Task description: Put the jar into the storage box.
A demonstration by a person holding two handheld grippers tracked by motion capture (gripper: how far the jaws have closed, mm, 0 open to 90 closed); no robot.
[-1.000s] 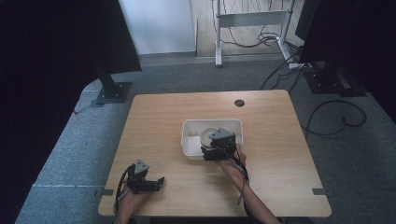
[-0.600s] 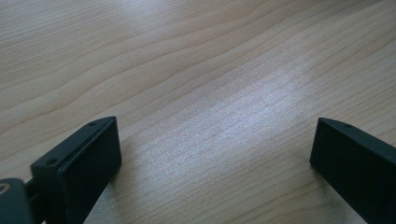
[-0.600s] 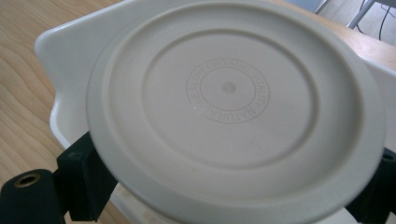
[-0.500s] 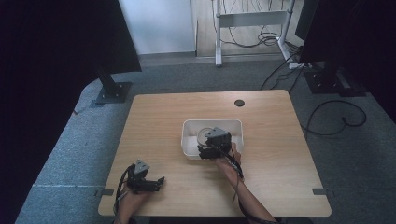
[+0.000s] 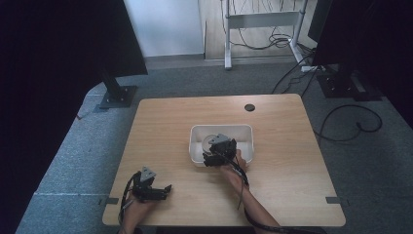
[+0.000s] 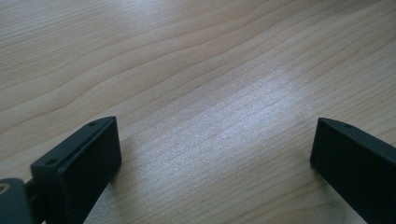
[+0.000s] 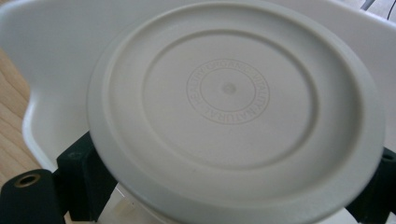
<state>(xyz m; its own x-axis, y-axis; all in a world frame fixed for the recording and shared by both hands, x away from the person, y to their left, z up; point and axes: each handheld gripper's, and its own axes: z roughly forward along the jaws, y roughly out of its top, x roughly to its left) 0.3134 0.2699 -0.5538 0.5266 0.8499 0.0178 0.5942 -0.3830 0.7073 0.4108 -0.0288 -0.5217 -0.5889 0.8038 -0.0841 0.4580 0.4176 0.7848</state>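
While the high view takes in the whole wooden bench [image 5: 272, 122] from above, each tool's own camera gives a close look the overhead one cannot.

A white tub [image 5: 246, 131] sits near the middle of the bench. The right tool [image 5: 218, 151] is at the tub's near wall, reaching into it, with a round pale shape just past it inside the tub. In the right tool view that shape is plainly a round off-white lid [image 7: 233, 107] with raised rings and a circle of small embossed lettering at its centre, too fine to read. The lid sits tilted between the two black jaws, one at each lower edge, and the jaws appear closed on its rim. The tub's white wall [image 7: 42, 51] curves behind it.

The left tool [image 5: 155, 191] lies well to the near left of the tub, by the bench's front edge. In the left tool view its jaws stand wide apart over bare pale wood grain [image 6: 210, 93], with nothing between them.

Around the bench is grey carpet [image 5: 73, 151]. Beyond the tub, dark screens stand on black bases at either side, and cables trail under a white metal frame.

The right forearm [image 5: 255, 212] angles in from the bench's front edge toward the tub; the left hand [image 5: 134, 212] barely clears that edge.
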